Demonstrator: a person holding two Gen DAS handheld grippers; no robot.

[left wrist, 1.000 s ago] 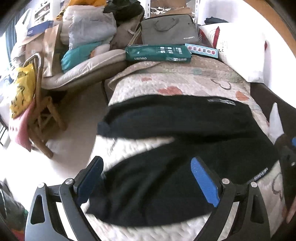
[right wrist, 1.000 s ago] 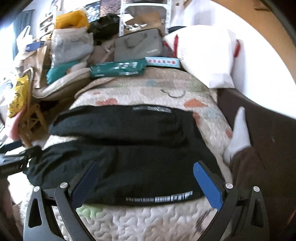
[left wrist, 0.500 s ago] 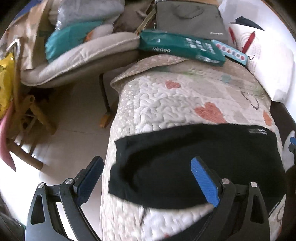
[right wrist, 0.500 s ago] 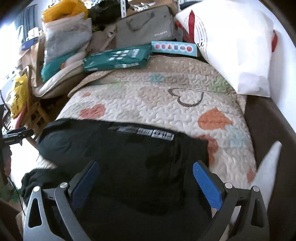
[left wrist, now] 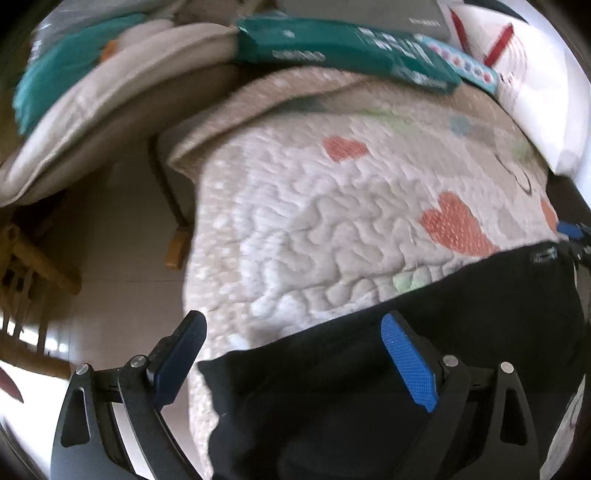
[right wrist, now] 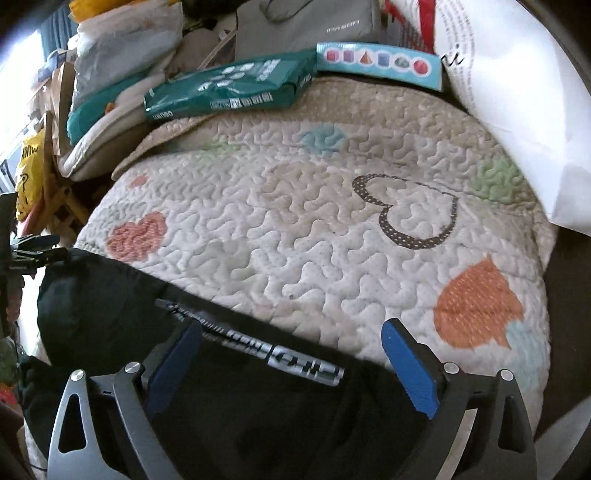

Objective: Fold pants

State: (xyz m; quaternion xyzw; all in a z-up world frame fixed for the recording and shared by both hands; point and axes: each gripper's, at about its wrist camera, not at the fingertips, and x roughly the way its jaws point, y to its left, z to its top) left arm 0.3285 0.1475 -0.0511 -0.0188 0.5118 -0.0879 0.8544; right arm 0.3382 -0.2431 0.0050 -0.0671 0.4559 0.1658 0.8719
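A cluttered room is seen, with a bed covered by a quilt (right wrist: 295,229) printed with coloured hearts. The black pants (right wrist: 258,413) are spread on the quilt at the near edge of the bed, reaching to its left edge, where one corner of the cloth (left wrist: 218,369) lies at the drop to the floor (left wrist: 122,258). A white printed band (right wrist: 280,354) is seen along the far edge of the pants in the right wrist view.

The left hand-held gripper (left wrist: 295,362) is held open over the left end of the pants, with nothing between its blue pads (left wrist: 410,365); whether the cloth is touched cannot be told. The right hand-held gripper (right wrist: 291,365) is likewise open, its fingers set to either side of the printed band, and nothing is clamped.

At the far edge of the bed a green pack (right wrist: 229,90) and a light blue box (right wrist: 376,64) with coloured shapes are laid side by side. A white pillow (right wrist: 517,110) is propped at the far right corner, and a grey bag (right wrist: 306,26) stands behind the pack. Beyond the left edge, a chair (left wrist: 92,122) piled with cushions and cloth is seen.
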